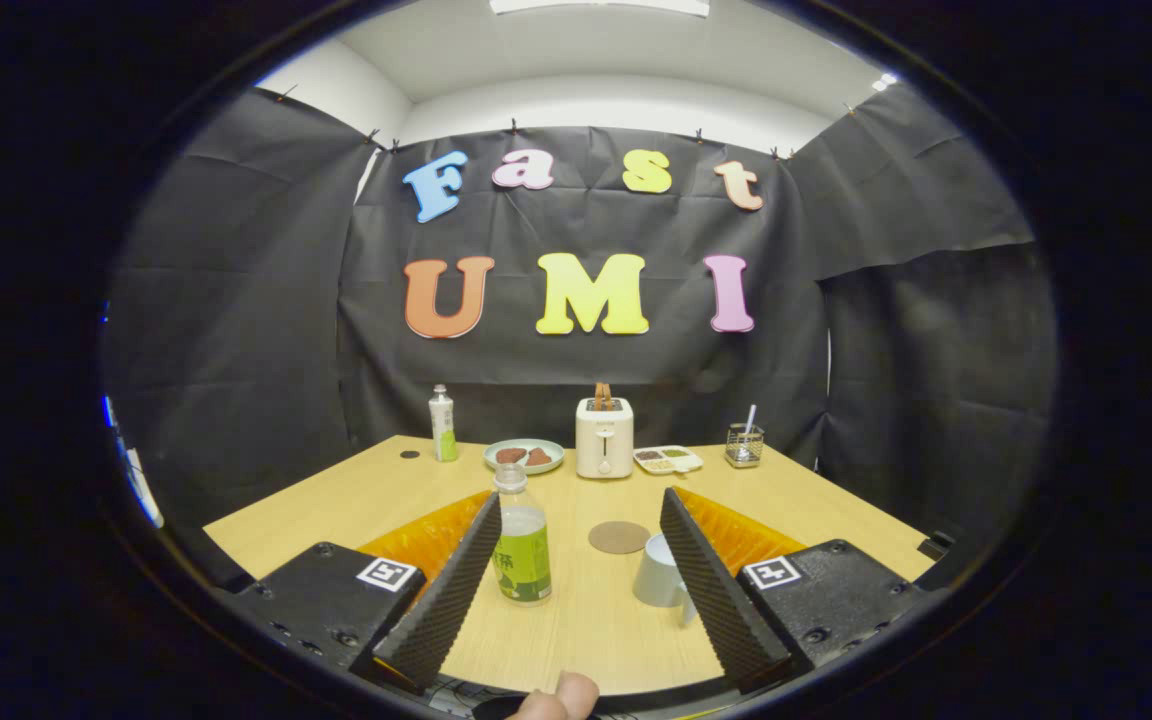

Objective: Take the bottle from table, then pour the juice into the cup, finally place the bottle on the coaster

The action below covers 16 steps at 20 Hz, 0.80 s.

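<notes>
Tool (581, 505): wide open, holding nothing.
Bottle (521, 540): upright on the worktop (366, 495), between the fingers, nearer the left one.
Cup (658, 572): against the right finger.
Coaster (619, 537): just beyond the cup.

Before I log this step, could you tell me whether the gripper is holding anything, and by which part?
Nothing is held. The gripper is open; the bottle stands between its fingers, near the left one, untouched.
</notes>
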Motion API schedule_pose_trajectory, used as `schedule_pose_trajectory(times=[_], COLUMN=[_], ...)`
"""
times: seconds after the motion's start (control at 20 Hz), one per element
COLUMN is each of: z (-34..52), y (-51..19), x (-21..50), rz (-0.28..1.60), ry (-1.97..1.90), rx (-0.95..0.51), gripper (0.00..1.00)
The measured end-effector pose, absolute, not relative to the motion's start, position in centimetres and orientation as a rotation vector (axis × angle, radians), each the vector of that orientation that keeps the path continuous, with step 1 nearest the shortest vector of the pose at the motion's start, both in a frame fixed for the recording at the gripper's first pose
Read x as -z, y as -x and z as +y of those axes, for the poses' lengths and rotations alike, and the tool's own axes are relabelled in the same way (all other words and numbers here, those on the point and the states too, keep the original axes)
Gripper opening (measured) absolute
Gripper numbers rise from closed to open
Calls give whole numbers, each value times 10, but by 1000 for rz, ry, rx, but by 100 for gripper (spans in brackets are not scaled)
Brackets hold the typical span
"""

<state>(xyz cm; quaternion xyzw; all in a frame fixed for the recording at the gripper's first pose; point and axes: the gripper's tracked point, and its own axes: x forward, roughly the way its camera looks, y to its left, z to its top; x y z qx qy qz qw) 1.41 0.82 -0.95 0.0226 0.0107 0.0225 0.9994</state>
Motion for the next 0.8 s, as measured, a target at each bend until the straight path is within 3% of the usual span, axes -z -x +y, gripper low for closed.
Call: schedule_pose_trajectory(times=[0.8], z=[35], y=[-63], x=[36], rz=[36], ry=[-41], rx=[-109], gripper=[100])
